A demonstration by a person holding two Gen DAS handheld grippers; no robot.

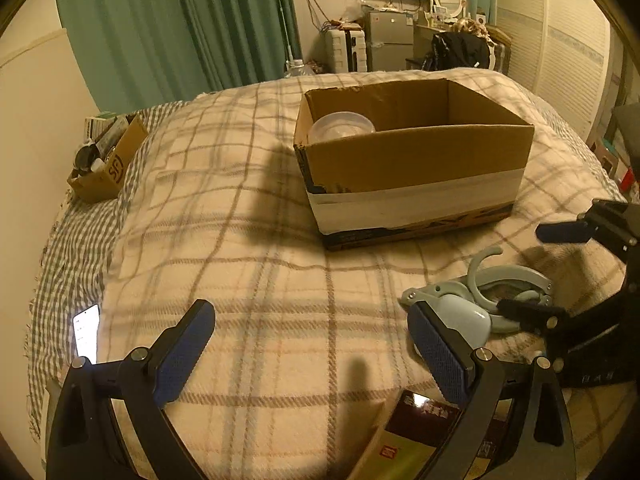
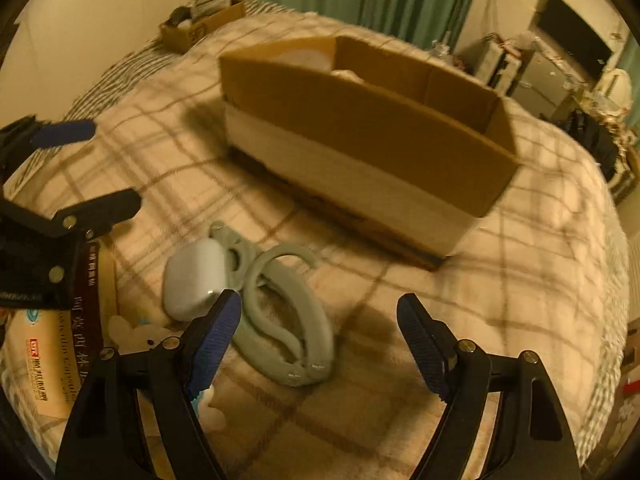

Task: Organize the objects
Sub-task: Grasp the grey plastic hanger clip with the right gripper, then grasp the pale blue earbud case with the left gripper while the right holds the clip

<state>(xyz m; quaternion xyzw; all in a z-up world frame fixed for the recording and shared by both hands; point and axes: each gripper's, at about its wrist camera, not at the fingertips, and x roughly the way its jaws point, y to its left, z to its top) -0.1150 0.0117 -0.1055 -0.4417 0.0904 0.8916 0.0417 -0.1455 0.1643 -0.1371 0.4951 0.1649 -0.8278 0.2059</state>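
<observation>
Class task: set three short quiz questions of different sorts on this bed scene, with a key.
1. True or false: the cardboard box holds a clear plastic tub.
2. The pale green hangers lie: A) in the box, B) on the blanket, C) on the floor?
3. Fill in: both the left gripper and the right gripper are ____.

Key: 1 true; 2 B; 3 open.
</observation>
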